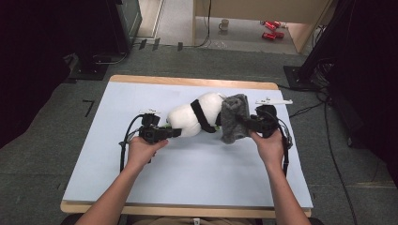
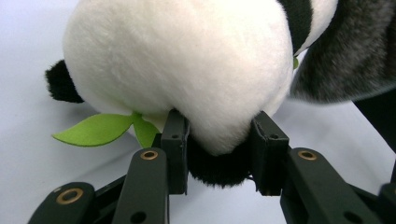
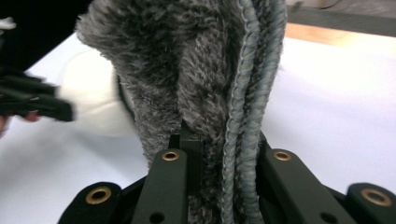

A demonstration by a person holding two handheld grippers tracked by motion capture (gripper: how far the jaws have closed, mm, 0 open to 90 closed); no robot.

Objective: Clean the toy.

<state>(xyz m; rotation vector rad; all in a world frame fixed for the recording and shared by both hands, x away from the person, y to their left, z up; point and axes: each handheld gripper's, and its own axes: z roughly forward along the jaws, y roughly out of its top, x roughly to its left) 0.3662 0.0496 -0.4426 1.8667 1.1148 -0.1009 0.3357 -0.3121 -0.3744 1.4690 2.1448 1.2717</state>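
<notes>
- We see the plush panda [image 1: 195,117] lying mid-desk [image 1: 197,173], a grey fuzzy cloth [image 1: 233,118] against its far end.
- Our left gripper [image 1: 174,132] pinches the panda's black-and-white tip.
- Our right gripper [image 1: 244,123] is clenched on the cloth's edge.

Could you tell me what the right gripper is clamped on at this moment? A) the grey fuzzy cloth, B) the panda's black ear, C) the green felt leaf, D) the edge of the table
A: in the right gripper view the right gripper has its jaws closed on folds of the grey fuzzy cloth with its stitched hem, beside the plush panda.
</notes>
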